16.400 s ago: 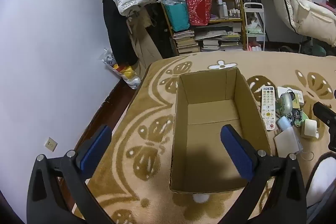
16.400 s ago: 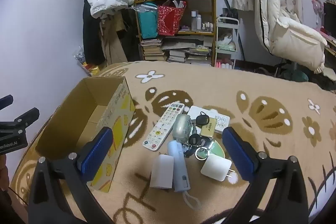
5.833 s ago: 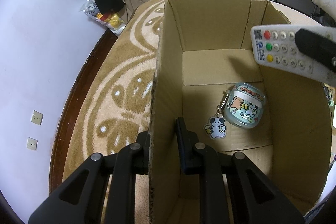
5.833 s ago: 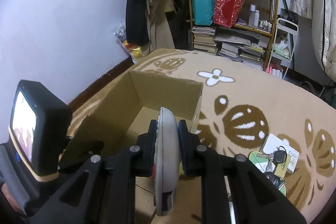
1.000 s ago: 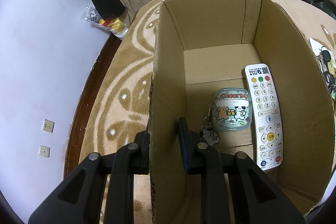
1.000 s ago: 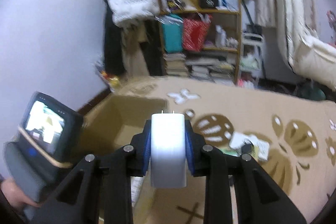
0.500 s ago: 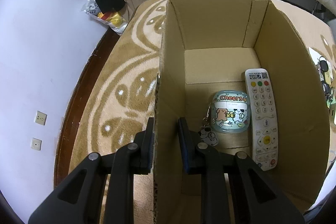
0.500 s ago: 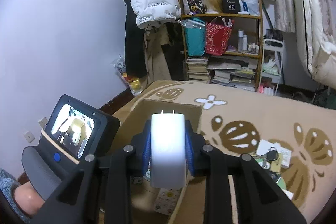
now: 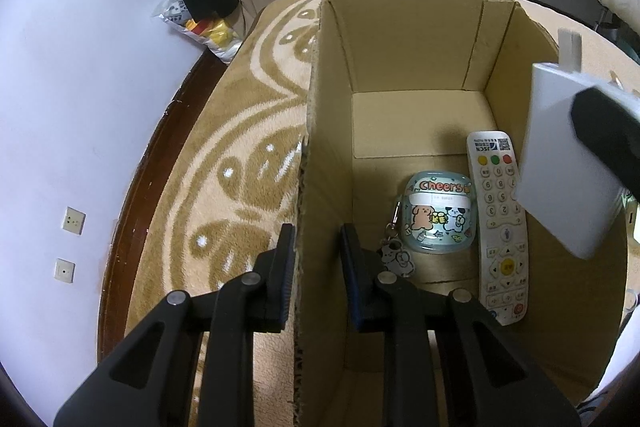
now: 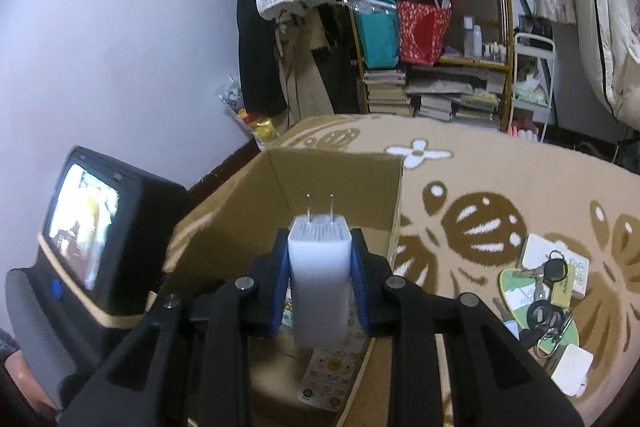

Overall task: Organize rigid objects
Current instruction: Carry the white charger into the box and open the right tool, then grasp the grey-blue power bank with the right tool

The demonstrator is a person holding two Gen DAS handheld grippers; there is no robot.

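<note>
My left gripper (image 9: 316, 259) is shut on the left wall of the open cardboard box (image 9: 404, 39), one finger inside and one outside. On the box floor lie a white remote (image 9: 500, 223) and a light-blue "Cheers" case (image 9: 438, 213) with a keyring charm. My right gripper (image 10: 320, 275) is shut on a white plug charger (image 10: 319, 275), prongs pointing forward, held above the box's right side (image 10: 336, 179). The charger also shows in the left wrist view (image 9: 568, 163), over the box's right wall.
On the patterned rug right of the box lie keys (image 10: 548, 303), a white card (image 10: 556, 259), a green disc and a small white adapter (image 10: 572, 369). A cluttered shelf (image 10: 432, 39) and hanging coats stand behind. The wall is on the left.
My right gripper has carried the charger down and forward over the box, so it now enters the left wrist view. The left gripper stays clamped on the box wall.
</note>
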